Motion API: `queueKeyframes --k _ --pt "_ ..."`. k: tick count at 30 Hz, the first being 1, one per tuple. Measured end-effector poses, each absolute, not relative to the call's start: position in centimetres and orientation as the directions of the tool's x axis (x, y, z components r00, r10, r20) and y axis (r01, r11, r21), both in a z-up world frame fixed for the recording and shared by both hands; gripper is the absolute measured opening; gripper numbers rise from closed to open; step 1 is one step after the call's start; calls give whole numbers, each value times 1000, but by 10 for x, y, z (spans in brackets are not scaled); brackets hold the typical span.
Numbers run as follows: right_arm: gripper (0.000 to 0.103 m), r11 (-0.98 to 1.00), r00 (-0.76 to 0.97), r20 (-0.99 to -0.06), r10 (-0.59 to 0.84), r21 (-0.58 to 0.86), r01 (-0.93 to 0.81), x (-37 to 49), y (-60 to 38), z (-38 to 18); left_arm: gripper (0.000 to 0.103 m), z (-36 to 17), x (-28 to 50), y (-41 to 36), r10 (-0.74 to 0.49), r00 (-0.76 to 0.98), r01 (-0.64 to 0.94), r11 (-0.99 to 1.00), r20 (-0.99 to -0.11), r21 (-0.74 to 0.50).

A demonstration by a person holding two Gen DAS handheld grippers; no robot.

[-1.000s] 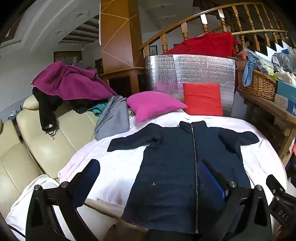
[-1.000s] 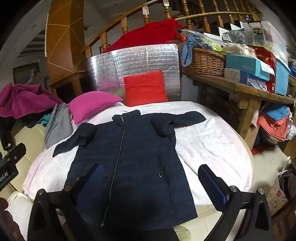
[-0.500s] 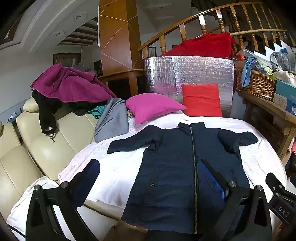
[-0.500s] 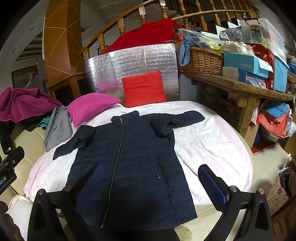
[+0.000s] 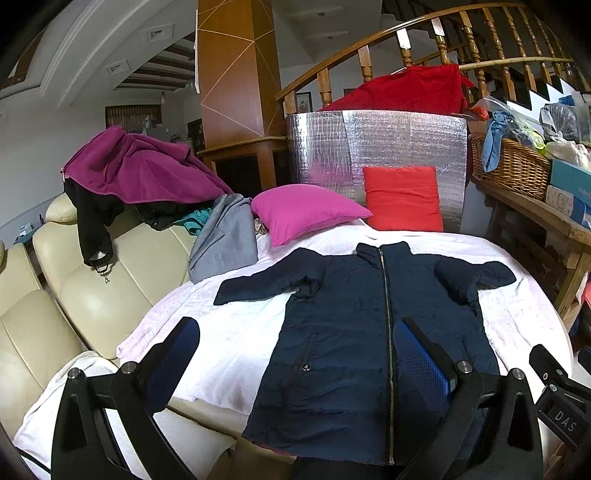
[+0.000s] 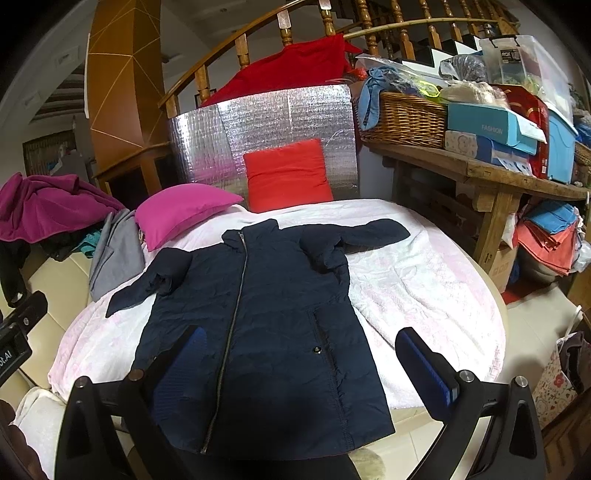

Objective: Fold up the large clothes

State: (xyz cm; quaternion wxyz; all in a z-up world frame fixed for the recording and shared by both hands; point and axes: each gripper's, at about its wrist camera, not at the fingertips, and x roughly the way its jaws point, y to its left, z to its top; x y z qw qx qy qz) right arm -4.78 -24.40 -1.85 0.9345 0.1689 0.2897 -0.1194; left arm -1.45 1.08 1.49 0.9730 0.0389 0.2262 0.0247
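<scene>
Coat (image 5: 373, 332): flat, zipped, sleeves out; unfolded
Left gripper (image 5: 295, 354), right gripper (image 6: 299, 354): jaws spread, empty
Remaining: every fold

This is a lived-in home, a living room at the foot of a wooden staircase (image 5: 424, 33). A cream leather sofa (image 5: 103, 280) is heaped with clothes, cushions (image 5: 306, 210) lie about, and a wicker basket (image 6: 406, 118) and boxes (image 6: 491, 129) crowd a wooden side surface (image 6: 517, 173).
</scene>
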Motion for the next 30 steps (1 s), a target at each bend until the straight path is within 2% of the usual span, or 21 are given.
queueKeyframes --k 30 --pt "103 911 791 -602 -112 257 324 -44 -241 -24 103 11 -14 12 65 895 -32 996 -441 81"
